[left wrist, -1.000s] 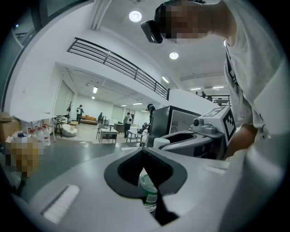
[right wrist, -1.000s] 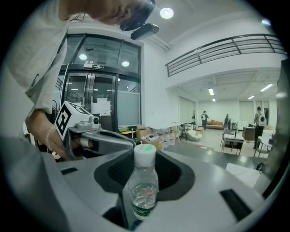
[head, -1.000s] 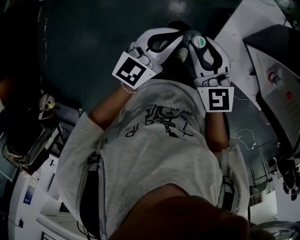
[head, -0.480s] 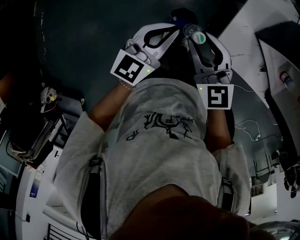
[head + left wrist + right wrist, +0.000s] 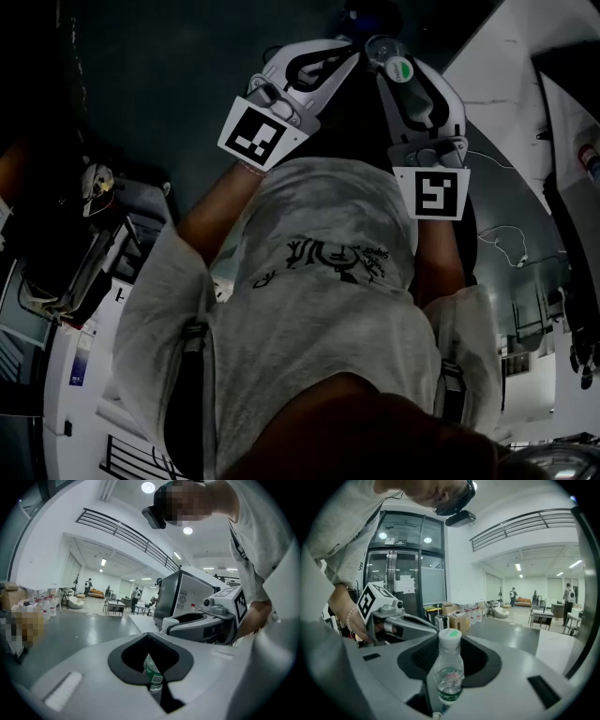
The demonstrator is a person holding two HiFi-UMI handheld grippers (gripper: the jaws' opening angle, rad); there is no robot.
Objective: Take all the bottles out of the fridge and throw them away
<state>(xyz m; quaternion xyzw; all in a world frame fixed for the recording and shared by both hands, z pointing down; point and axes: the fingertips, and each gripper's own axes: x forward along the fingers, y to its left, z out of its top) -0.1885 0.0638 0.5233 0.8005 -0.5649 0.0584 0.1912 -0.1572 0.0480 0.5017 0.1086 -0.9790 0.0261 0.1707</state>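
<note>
In the head view both grippers are held out side by side in front of the person's grey shirt, over dark floor. My right gripper (image 5: pixel 386 58) is shut on a small clear water bottle (image 5: pixel 400 68) with a white, green-dotted cap. In the right gripper view that bottle (image 5: pixel 449 674) stands upright between the jaws of the right gripper (image 5: pixel 440 700). My left gripper (image 5: pixel 349 49) is also shut. The left gripper view shows a green-labelled clear bottle (image 5: pixel 152 674) pinched low between the left gripper (image 5: pixel 157 693) jaws. Its top is hidden.
A white counter (image 5: pixel 506 84) and a dark open fridge (image 5: pixel 572 141) lie to the right, with another bottle (image 5: pixel 589 157) at the frame edge. Cluttered equipment (image 5: pixel 94 187) sits left. Cardboard boxes and water jugs (image 5: pixel 459 618) stand by the glass doors.
Both grippers have sunk together, each keeping its bottle. In the head view they drifted slightly toward the top of the picture, and the fridge slid further right.
</note>
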